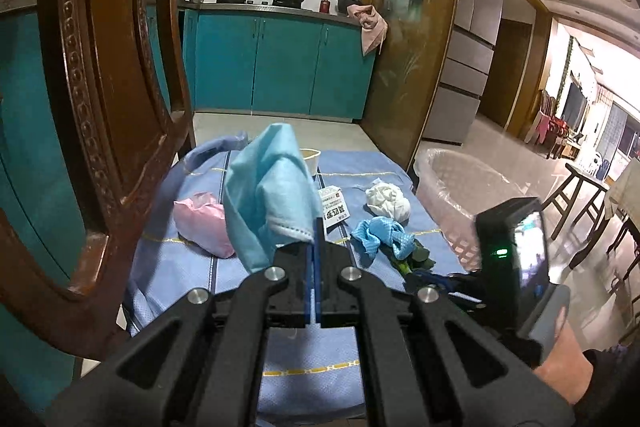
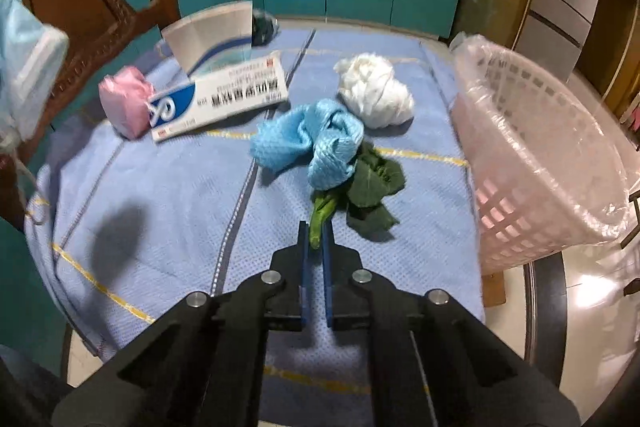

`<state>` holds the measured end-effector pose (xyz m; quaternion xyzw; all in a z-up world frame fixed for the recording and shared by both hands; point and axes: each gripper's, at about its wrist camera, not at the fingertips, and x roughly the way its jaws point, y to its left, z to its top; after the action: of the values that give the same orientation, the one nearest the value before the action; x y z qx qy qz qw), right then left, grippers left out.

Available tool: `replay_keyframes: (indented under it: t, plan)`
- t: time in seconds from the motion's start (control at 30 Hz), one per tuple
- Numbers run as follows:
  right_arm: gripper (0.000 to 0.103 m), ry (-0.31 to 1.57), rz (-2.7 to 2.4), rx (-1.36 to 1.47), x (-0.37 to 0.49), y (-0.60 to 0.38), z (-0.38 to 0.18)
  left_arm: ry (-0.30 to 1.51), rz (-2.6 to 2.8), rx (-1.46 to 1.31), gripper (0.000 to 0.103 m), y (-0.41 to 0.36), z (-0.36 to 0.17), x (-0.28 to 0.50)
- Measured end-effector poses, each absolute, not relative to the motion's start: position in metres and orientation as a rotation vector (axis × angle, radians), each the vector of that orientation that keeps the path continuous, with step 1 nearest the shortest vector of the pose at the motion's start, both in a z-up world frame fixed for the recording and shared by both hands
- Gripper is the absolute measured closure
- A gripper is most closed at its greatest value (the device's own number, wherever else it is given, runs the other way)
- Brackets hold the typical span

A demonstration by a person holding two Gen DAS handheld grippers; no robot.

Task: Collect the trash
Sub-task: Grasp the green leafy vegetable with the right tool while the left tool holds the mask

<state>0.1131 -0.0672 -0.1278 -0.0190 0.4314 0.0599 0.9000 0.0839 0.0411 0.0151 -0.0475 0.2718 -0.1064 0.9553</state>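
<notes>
My left gripper (image 1: 314,225) is shut on a light blue face mask (image 1: 268,187), which it holds up above the table; the mask (image 2: 24,67) also shows at the left edge of the right wrist view. My right gripper (image 2: 316,229) is shut on the stem of a green vegetable leaf (image 2: 372,183) lying on the blue tablecloth (image 2: 160,207). Touching the leaf is a crumpled blue cloth (image 2: 316,143). Behind it lie a white paper wad (image 2: 376,91), a white-and-blue carton (image 2: 216,95) and a pink wad (image 2: 124,99).
A pink lined basket (image 2: 540,155) stands off the table's right edge. A carved wooden chair (image 1: 100,67) rises close on the left. A paper cup (image 1: 310,159) and a dark item (image 2: 264,23) sit at the table's far side. Teal cabinets stand beyond.
</notes>
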Motion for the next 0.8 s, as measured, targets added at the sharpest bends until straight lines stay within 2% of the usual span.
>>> replay_keyframes:
  t: [0.13, 0.4, 0.8]
  plan:
    - [0.097, 0.842, 0.171, 0.052, 0.091, -0.084, -0.106, 0.546, -0.217, -0.106, 0.101, 0.044, 0.017, 0.083]
    - [0.097, 0.575, 0.267, 0.180, 0.044, -0.115, -0.054, 0.532, -0.224, -0.107, 0.101, 0.042, 0.020, 0.081]
    - [0.097, 0.540, 0.297, 0.163, 0.042, -0.109, -0.046, 0.556, -0.243, -0.089, 0.101, 0.033, 0.016, 0.084]
